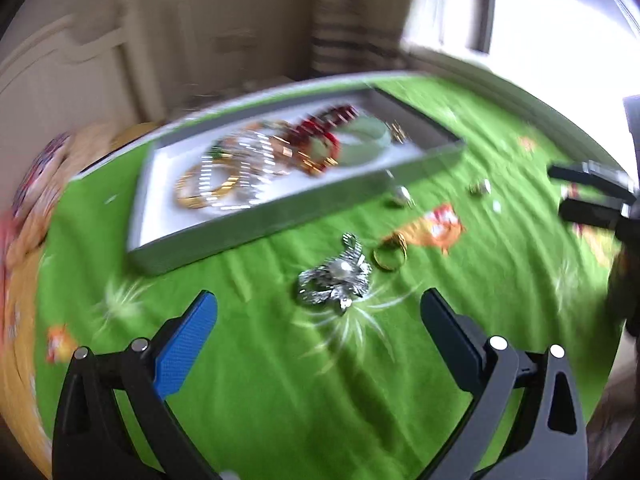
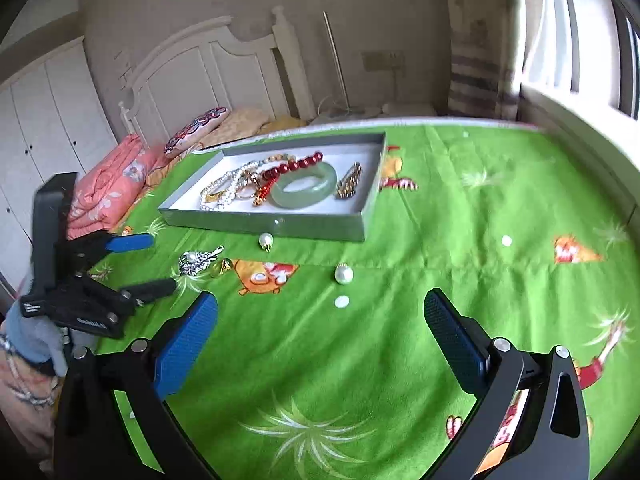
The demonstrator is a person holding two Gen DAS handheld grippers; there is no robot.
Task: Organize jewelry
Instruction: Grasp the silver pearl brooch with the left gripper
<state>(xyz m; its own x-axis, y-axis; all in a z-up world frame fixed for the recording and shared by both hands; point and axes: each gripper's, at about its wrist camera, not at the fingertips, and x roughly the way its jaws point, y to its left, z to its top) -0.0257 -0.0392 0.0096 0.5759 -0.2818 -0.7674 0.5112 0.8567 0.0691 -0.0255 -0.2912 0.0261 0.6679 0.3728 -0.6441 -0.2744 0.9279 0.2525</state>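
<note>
With both left tool (image 1: 319, 312) and right tool (image 2: 320, 314) wide and empty, risk of snagging the silver brooch (image 1: 336, 276), apparently beside a gold ring (image 1: 390, 254) at blurred frame centre, or rolling a pearl (image 2: 344, 274) across the soft bed (image 2: 460, 280).

On the green bedspread (image 2: 440, 220), a grey tray (image 2: 264, 222) near the far edge held bracelets (image 2: 256, 184). Two pearls (image 2: 344, 274) lay loose before it. The right gripper (image 2: 320, 320) hovered wide open, empty.

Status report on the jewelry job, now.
Both tongs, left and right, open, empty. Silver brooch and gold ring loose beside the tray. Nothing in the way.
</note>
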